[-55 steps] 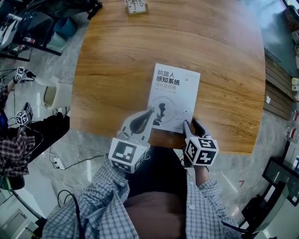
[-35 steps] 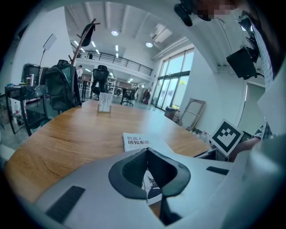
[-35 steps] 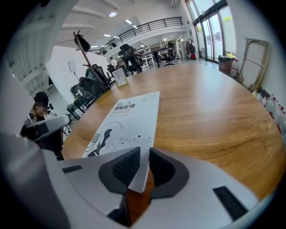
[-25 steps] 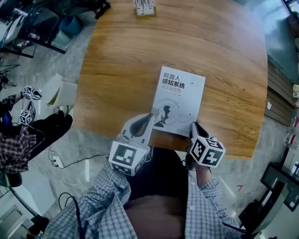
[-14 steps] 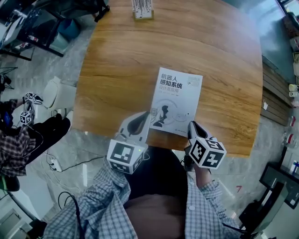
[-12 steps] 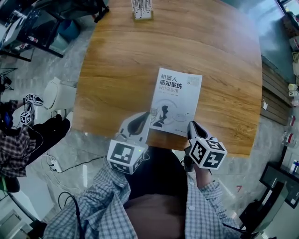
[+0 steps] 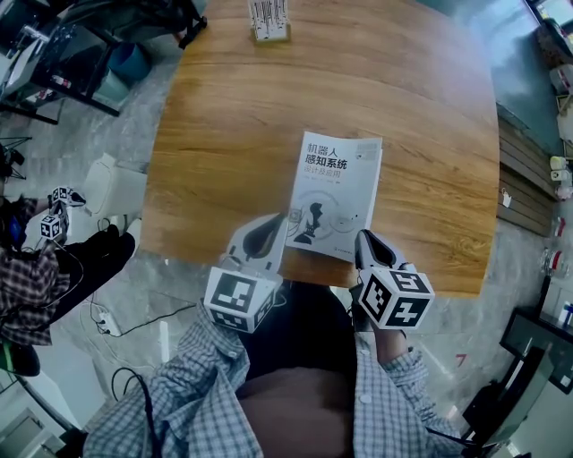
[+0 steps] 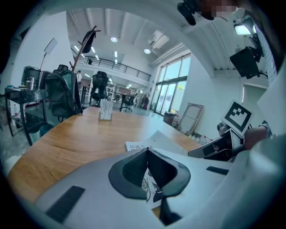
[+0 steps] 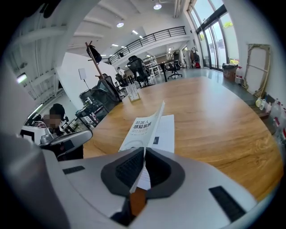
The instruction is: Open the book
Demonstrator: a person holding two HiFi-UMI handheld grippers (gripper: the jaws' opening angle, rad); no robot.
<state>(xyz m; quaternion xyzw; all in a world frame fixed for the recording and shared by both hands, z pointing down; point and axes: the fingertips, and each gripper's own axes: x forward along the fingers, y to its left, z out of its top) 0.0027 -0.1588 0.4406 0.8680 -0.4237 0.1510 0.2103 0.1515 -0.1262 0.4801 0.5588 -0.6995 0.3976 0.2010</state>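
A white book [image 7: 336,192] with black print lies on the wooden table [image 7: 233,116] near its front edge. My right gripper [image 7: 362,240] is shut on the near right corner of the front cover. In the right gripper view the cover [image 9: 145,127] stands lifted off the white page [image 9: 166,129] below, with my right gripper [image 9: 144,150] pinching its edge. My left gripper [image 7: 292,215] is shut, its tips over the book's near left corner. In the left gripper view the book [image 8: 138,146] shows past my left gripper [image 8: 146,151], and nothing is between its pads.
A small card stand [image 7: 269,20] sits at the table's far edge. Chairs, bags and cables [image 7: 98,304] crowd the floor on the left. The person's body is against the front edge. Bare wood [image 7: 430,179] lies to the book's right.
The right gripper has risen a little with the cover's corner, and the cover's right edge now stands off the pages. The left gripper has stayed put.
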